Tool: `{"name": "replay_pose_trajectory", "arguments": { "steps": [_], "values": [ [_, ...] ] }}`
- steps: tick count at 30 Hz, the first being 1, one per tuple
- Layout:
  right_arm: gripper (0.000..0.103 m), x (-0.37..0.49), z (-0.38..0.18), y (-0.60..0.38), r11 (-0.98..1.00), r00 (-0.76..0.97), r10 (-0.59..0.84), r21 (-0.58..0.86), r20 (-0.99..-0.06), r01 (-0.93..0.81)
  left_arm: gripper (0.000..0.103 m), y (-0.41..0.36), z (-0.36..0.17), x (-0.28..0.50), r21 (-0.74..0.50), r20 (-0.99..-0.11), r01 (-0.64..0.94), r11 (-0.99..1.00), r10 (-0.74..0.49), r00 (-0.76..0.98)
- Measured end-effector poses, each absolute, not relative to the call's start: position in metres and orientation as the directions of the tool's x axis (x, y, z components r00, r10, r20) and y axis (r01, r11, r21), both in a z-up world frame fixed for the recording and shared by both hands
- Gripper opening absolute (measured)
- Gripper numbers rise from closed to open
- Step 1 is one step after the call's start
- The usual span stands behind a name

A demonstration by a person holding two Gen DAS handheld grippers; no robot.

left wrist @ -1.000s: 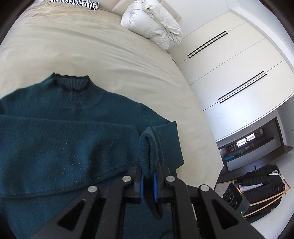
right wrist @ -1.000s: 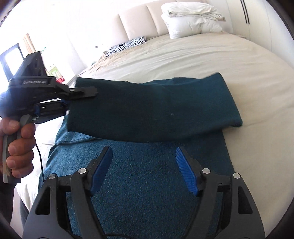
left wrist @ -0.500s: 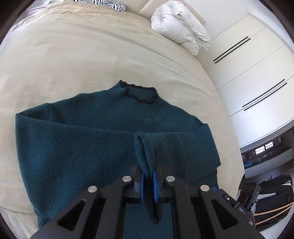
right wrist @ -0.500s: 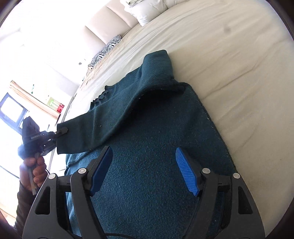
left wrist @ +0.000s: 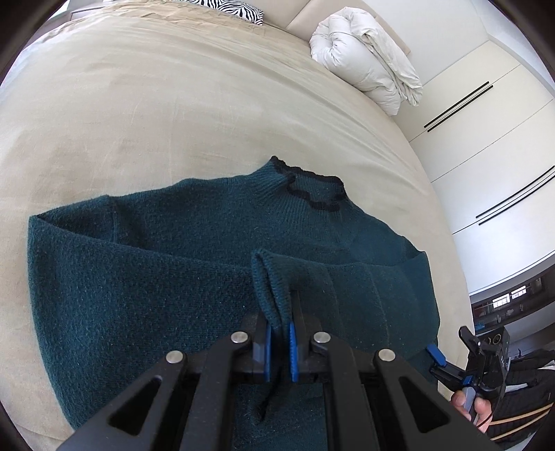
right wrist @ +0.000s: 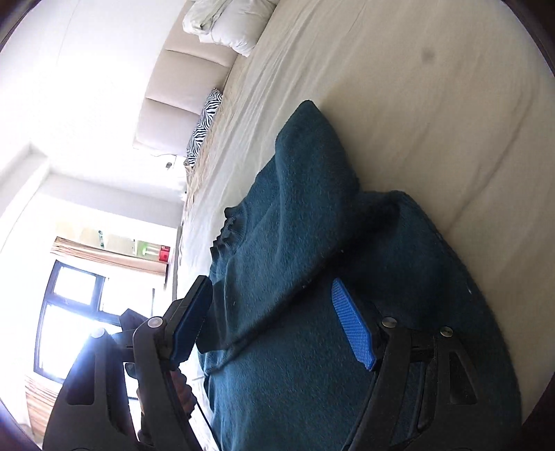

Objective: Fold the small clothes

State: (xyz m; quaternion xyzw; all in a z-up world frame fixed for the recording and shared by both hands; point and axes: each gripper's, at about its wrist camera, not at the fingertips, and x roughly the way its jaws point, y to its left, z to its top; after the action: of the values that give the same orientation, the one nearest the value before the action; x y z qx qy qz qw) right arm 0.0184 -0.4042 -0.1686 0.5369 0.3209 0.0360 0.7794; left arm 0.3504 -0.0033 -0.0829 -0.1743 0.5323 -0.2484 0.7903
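Note:
A dark teal knit sweater [left wrist: 145, 277] lies on the beige bed [left wrist: 173, 114], collar [left wrist: 312, 194] toward the pillows. My left gripper [left wrist: 278, 347] is shut on a sleeve cuff [left wrist: 272, 288] and holds the sleeve folded across the body of the sweater. In the right wrist view the sweater [right wrist: 312, 312] fills the lower middle, with the sleeve [right wrist: 305, 194] stretched over it. My right gripper [right wrist: 274, 329] is open and empty, tilted sideways just above the sweater's hem area. It also shows in the left wrist view [left wrist: 461, 371] at the lower right edge.
A rolled white duvet [left wrist: 367, 59] and a zebra pillow [left wrist: 236, 8] lie at the head of the bed. White wardrobe doors [left wrist: 485, 138] stand to the right. A bright window [right wrist: 69, 305] is on the left in the right wrist view.
My left gripper has drawn back with the cuff, so more of the sweater and bed show. My right gripper has rolled sideways and stayed open over the sweater.

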Motion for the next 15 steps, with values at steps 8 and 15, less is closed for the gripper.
{"name": "replay_pose_trajectory", "arguments": {
  "steps": [8, 15],
  "values": [
    [0.07, 0.037, -0.185, -0.448, 0.243, 0.885, 0.287, 0.922, -0.365, 0.302, 0.009, -0.002, -0.094, 0.348, -0.554, -0.758, 0.196, 0.809, -0.587, 0.285],
    [0.067, 0.03, -0.193, -0.449, 0.256, 0.889, 0.283, 0.921, -0.361, 0.292, 0.009, 0.001, -0.101, 0.349, -0.578, -0.746, 0.182, 0.796, -0.605, 0.279]
  ]
}}
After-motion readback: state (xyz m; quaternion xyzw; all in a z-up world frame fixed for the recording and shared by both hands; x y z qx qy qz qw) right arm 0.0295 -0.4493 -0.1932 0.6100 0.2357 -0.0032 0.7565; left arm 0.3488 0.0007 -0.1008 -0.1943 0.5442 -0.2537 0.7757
